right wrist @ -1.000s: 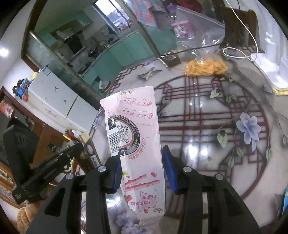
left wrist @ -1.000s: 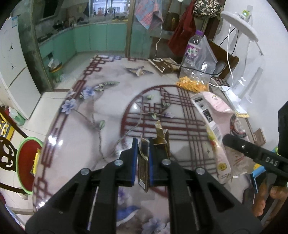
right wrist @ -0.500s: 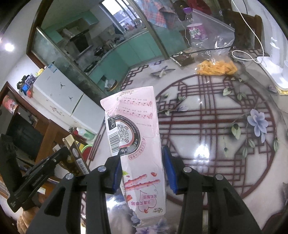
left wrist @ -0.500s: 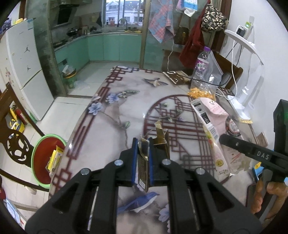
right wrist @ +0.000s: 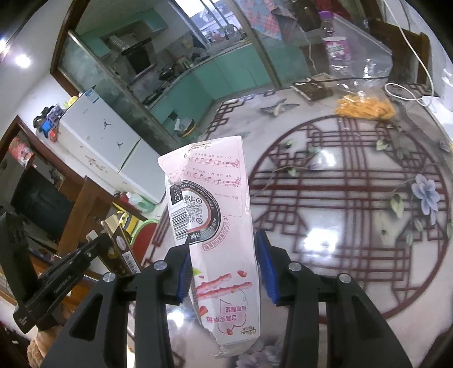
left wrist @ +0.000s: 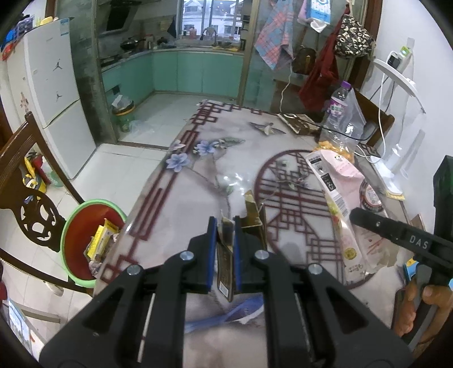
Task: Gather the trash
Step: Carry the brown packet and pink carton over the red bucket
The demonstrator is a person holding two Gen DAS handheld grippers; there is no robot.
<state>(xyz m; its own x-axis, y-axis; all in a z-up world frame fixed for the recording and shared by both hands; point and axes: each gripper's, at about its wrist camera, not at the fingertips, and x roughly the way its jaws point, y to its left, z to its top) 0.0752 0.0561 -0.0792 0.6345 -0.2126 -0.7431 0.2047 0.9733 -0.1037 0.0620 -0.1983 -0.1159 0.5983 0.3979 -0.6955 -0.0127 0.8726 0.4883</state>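
The left gripper pinches a brown box; the right gripper squeezes a pink bag; the red bin sits low, left of the bench

The left gripper was matte black plastic with blue rubber pads and silver screws. The right gripper matched it; its side bore white "DAS" lettering.

Floor: pale tiles.
Kitchen: teal cabinets under a bright window.
Fridge: white, left.
Table: glossy, floral-patterned top.
Chair: dark carved wood.
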